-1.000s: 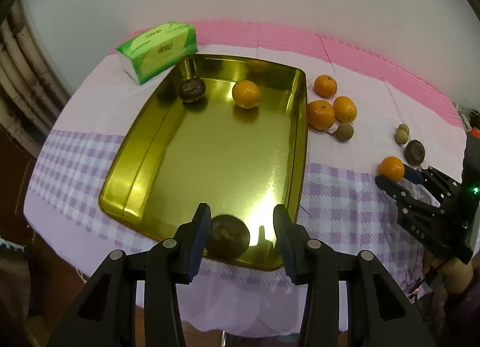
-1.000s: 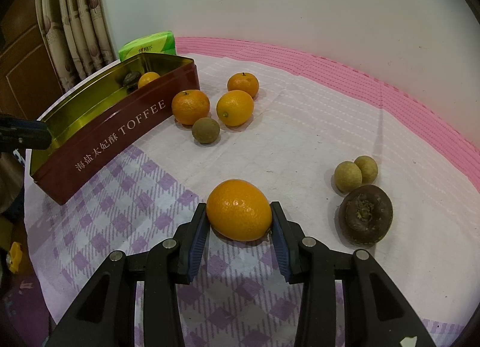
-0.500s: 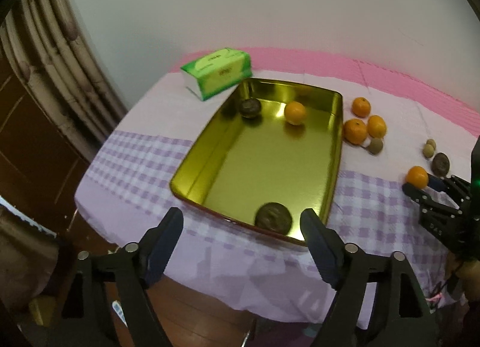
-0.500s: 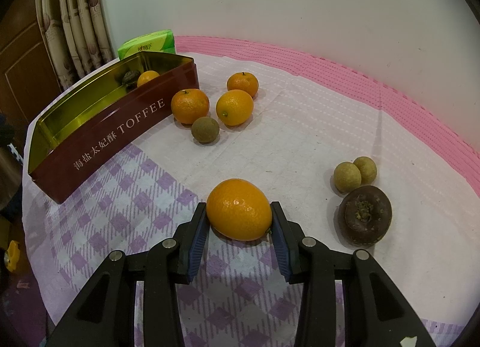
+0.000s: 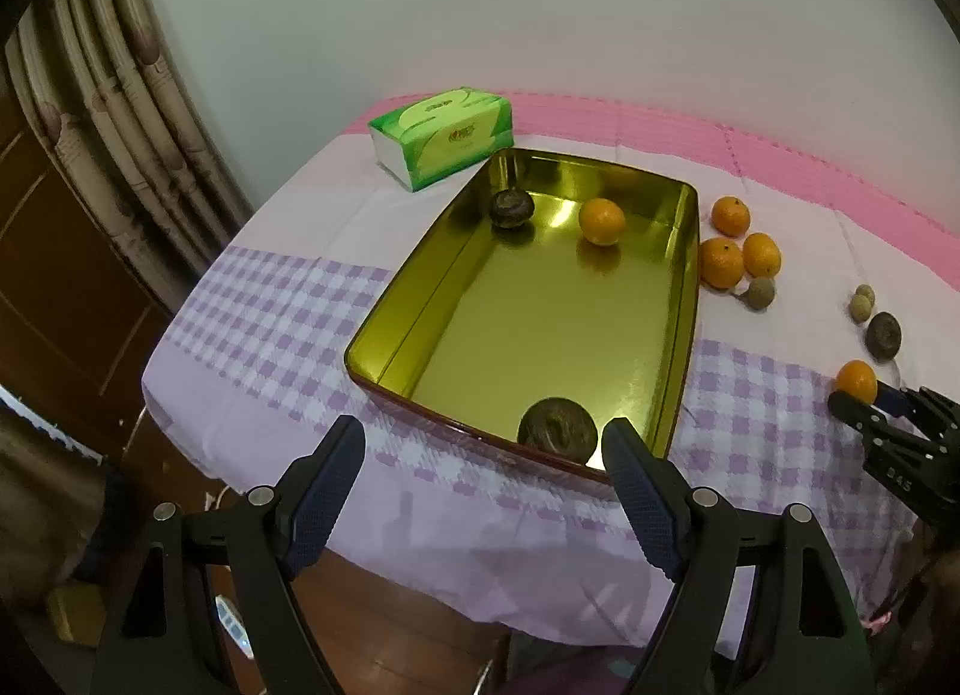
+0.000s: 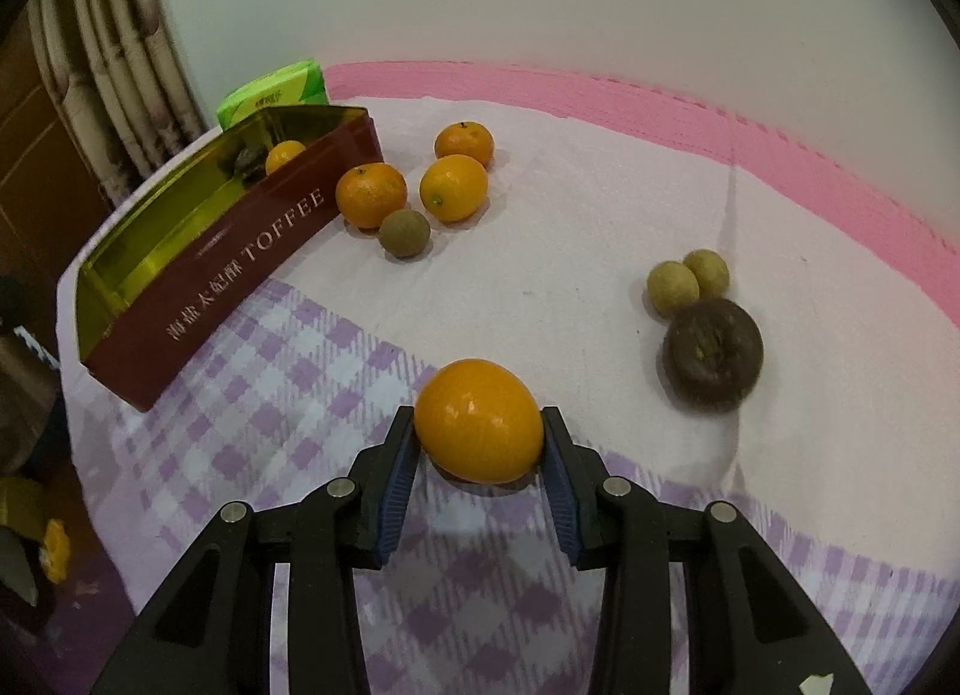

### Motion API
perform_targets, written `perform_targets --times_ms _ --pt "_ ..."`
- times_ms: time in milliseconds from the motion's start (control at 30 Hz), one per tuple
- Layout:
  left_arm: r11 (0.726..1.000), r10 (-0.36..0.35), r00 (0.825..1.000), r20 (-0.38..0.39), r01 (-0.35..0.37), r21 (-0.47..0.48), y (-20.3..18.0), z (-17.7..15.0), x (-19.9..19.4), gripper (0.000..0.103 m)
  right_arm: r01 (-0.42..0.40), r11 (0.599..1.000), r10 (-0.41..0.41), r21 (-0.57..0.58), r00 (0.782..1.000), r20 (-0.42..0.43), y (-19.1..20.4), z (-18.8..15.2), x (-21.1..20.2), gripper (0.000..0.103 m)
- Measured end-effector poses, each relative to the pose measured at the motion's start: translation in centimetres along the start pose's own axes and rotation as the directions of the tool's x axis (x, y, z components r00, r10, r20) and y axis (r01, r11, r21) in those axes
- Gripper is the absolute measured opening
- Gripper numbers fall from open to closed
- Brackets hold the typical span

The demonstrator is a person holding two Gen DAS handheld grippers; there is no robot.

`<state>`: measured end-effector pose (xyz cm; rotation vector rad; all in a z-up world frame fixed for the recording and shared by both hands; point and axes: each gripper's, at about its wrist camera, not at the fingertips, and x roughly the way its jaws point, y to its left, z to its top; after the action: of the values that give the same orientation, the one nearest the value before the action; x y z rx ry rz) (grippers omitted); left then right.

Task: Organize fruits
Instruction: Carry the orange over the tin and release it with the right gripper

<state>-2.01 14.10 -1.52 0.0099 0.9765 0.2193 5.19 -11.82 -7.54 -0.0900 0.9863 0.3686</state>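
A gold tin (image 5: 684,275) holds two dark brown fruits, one in the near corner (image 5: 557,422) and one at the back (image 5: 511,209), plus an orange (image 5: 602,221). My left gripper (image 5: 480,431) hangs open and empty, back from the tin's near edge, above the table's front. My right gripper (image 6: 480,437) is shut on an orange (image 6: 480,422) that rests on the checked cloth. In the left wrist view the right gripper (image 5: 870,401) shows at the far right with that orange (image 5: 857,380).
Right of the tin (image 6: 240,269) lie three oranges (image 6: 453,188) and a small brown fruit (image 6: 404,233). Two small tan fruits (image 6: 673,288) and a dark fruit (image 6: 713,353) lie further right. A green tissue pack (image 5: 444,134) sits behind the tin. The table edge runs below my left gripper.
My left gripper let go of the dark fruit in the tin's near corner, opened wide and drew back and up. The right gripper stayed shut on its orange.
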Motion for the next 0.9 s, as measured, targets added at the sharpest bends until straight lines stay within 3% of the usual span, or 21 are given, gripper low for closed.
perform_targets --times_ms 133,400,433,500,567,667,900 --pt "1.000 -0.019 1.000 -0.006 0.019 -0.012 0.2 0.1 -0.1 0.081 -0.036 0.999 0.036 0.016 0.999 0.041 0.6 0.8 -2.1 0.032" --pt "0.997 -0.046 0.999 -0.027 0.044 -0.060 1.2 0.3 0.3 0.082 -0.049 0.992 0.067 -0.120 0.987 0.150 5.4 6.0 -6.0 0.029" --pt "0.997 -0.045 0.998 -0.032 0.043 -0.068 1.5 0.3 0.4 0.082 -0.023 0.989 0.044 -0.146 0.988 0.148 5.9 6.5 -5.8 0.024" --pt "0.995 -0.052 0.998 -0.040 0.048 -0.087 2.0 0.3 0.5 0.082 0.006 0.989 0.016 -0.147 0.989 0.147 5.5 6.9 -5.7 0.024" --pt "0.993 -0.069 0.997 -0.031 0.066 -0.103 2.2 0.3 0.4 0.082 -0.042 0.992 0.057 -0.116 0.991 0.122 4.1 6.2 -5.9 0.028" --pt "0.995 -0.061 0.997 -0.036 0.058 -0.079 1.7 0.3 0.6 0.082 -0.021 0.994 0.032 -0.107 0.994 0.101 3.2 4.8 -5.6 0.038" --pt "0.997 -0.062 0.997 -0.044 0.061 -0.038 0.5 0.1 0.6 0.082 0.024 0.992 -0.024 -0.122 1.000 0.003 3.2 2.8 -0.4 0.044"
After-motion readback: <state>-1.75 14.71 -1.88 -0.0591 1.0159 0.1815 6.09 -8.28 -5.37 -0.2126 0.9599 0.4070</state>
